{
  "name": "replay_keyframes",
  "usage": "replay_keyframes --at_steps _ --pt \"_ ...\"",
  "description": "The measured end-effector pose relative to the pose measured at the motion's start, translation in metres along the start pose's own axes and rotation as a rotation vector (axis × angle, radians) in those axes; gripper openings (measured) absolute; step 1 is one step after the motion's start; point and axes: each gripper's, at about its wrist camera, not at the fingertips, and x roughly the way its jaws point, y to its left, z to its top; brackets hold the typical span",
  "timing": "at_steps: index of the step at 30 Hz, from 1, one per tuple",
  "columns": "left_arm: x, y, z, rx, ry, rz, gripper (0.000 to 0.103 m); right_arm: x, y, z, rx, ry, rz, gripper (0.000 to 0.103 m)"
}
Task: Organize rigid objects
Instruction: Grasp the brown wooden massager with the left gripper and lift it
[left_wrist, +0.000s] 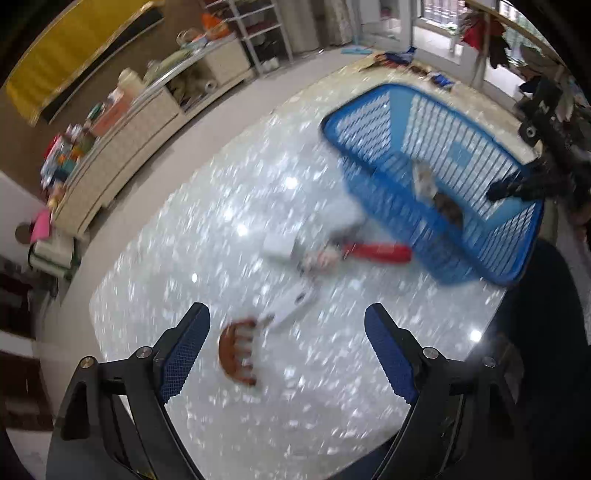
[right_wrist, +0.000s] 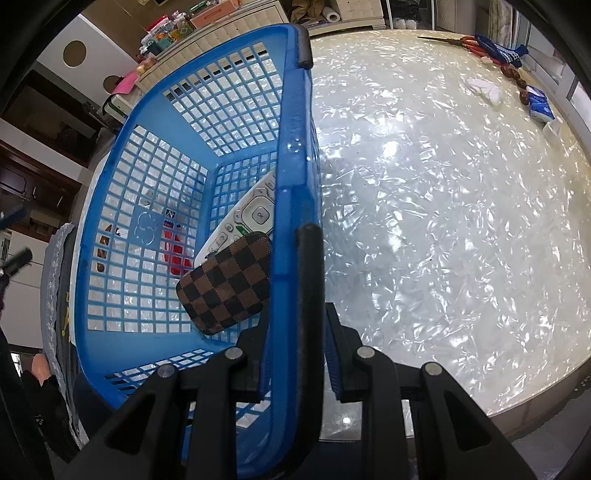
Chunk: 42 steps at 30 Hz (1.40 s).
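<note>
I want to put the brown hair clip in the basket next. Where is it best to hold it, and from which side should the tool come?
Probably best from above, with the open left tool closing across the curved spine of the hair clip. The clip lies flat on the table, teeth pointing right in the left view, so the spine is the solid, narrow part. The picture is blurred, so the finer shape is unclear.

Glossy pearl-patterned table (right_wrist: 424, 221); cluttered cream sideboard (left_wrist: 155, 122) behind; perhaps windows (left_wrist: 436, 18) beyond.

Empty left tool (left_wrist: 286, 345) above hair claw (left_wrist: 236, 352)
</note>
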Motion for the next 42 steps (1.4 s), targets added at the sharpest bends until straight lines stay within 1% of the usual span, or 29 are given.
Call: replay_keyframes --at_steps 6,9,14,19,25,30,33,37,40,42 --pt "0.034 0.023 -0.048 -0.060 0.033 0.018 0.088 0.000 0.001 0.000 0.005 0.004 -0.006 0.024" --pt "0.051 0.033 -0.063 -0.090 0.033 0.001 0.088 -0.001 0.002 0.000 0.003 0.005 -0.009 0.024" --pt "0.073 0.041 -0.076 -0.093 0.026 0.011 0.088 -0.004 0.003 0.002 0.012 0.002 -0.015 0.024" --pt "0.095 0.051 -0.083 -0.096 0.050 -0.003 0.088 -0.006 0.007 0.003 0.005 0.002 -0.034 0.024" --pt "0.122 0.068 -0.088 -0.127 0.050 -0.065 0.088 -0.004 0.010 0.002 0.007 0.001 -0.049 0.024" --pt "0.150 0.081 -0.087 -0.136 0.064 -0.080 0.088 -0.001 0.013 0.002 0.005 0.006 -0.063 0.024" --pt "0.160 0.087 -0.087 -0.153 0.064 -0.095 0.088 0.001 0.014 0.002 0.007 0.011 -0.069 0.024" --pt "0.171 0.091 -0.086 -0.138 0.071 -0.108 0.088 0.003 0.014 0.002 0.013 0.016 -0.076 0.024" --pt "0.176 0.096 -0.084 -0.143 0.067 -0.147 0.088 0.003 0.013 0.001 0.019 0.016 -0.078 0.024" --pt "0.179 0.098 -0.082 -0.145 0.067 -0.159 0.088 0.003 0.010 0.001 0.030 0.016 -0.082 0.024"
